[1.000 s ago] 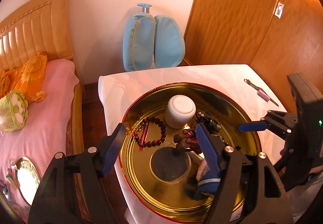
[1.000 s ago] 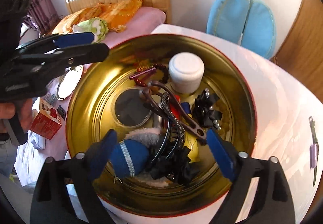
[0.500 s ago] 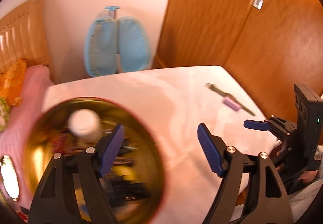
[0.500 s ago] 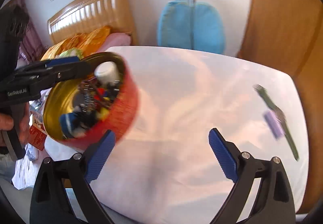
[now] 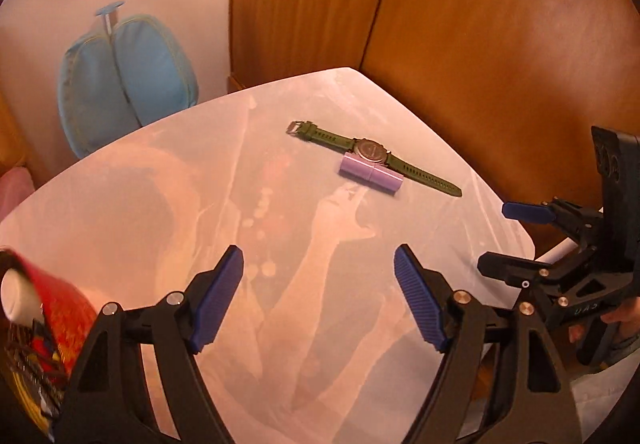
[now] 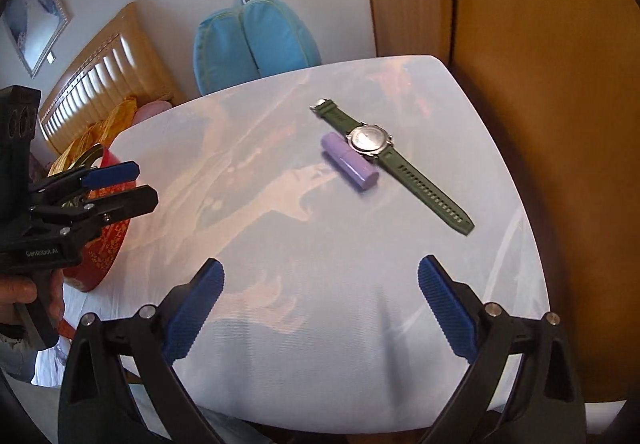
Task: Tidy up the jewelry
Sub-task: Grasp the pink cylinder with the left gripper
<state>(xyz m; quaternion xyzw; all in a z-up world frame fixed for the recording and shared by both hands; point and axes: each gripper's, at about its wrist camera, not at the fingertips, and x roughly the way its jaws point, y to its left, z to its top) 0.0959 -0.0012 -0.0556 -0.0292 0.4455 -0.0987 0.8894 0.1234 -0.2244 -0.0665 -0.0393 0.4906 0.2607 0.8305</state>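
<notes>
A green-strapped watch (image 5: pixel 370 152) (image 6: pixel 372 142) lies flat on the white table, with a purple tube (image 5: pixel 370 175) (image 6: pixel 350 161) beside its face. The red and gold round tin (image 5: pixel 60 320) (image 6: pixel 108 240) with jewelry sits at the table's left edge. My left gripper (image 5: pixel 318 300) is open and empty above the table's middle; it also shows in the right wrist view (image 6: pixel 132 184). My right gripper (image 6: pixel 320 304) is open and empty, nearer the watch; it also shows in the left wrist view (image 5: pixel 520 236).
The white table (image 6: pixel 320 244) has rounded corners. A wooden wardrobe (image 5: pixel 480 24) stands close behind and to the right. A blue cushion seat (image 6: pixel 252 40) stands behind the table. A bed with a headboard (image 6: pixel 96 72) lies to the left.
Both grippers have swung right, away from over the tin toward the watch and purple tube. The tin now sits at the left edge of both views. Both grippers stay open.
</notes>
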